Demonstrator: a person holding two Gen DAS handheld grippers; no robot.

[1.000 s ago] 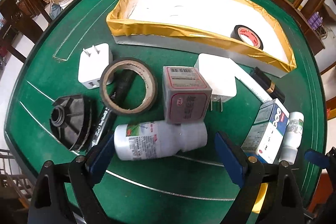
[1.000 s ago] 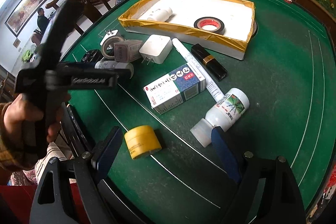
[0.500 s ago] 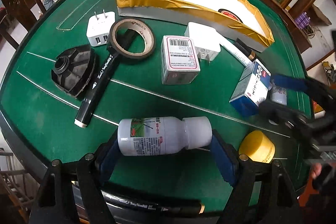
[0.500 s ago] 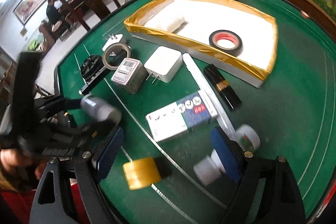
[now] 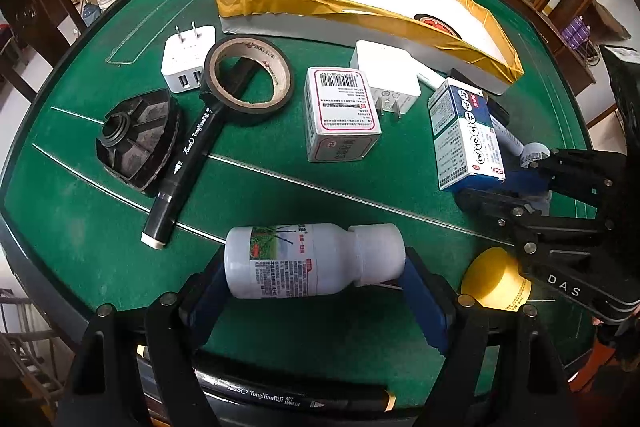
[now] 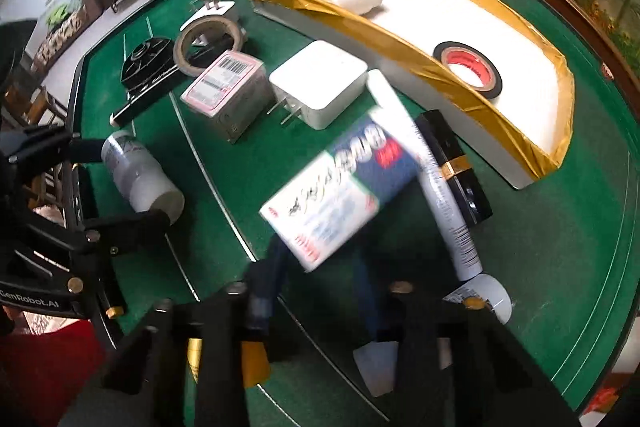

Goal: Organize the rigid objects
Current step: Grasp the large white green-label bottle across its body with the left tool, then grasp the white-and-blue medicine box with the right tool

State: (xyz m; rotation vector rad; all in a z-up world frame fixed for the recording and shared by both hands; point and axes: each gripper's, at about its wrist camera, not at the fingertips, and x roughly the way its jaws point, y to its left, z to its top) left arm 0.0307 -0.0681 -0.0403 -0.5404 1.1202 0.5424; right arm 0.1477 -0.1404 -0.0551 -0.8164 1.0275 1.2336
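Gripping stage: left gripper [image 5: 316, 281] clamped lengthwise on white bottle [image 5: 312, 261] at near table edge. Right gripper [image 6: 316, 263], jaws just closed, pinched tilted blue-and-white box [image 6: 344, 187]. Next, likely: carry both over gold-rimmed tray [image 6: 496, 115], clearing its wall

marker [image 5: 191, 154] — "Touch TongNianRiJi" | right gripper [image 5: 530, 183] — "DAS", perhaps partial

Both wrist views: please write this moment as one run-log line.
left gripper: shut on white bottle | right gripper: jaws just closing on medicine box | tray: black tape roll inside
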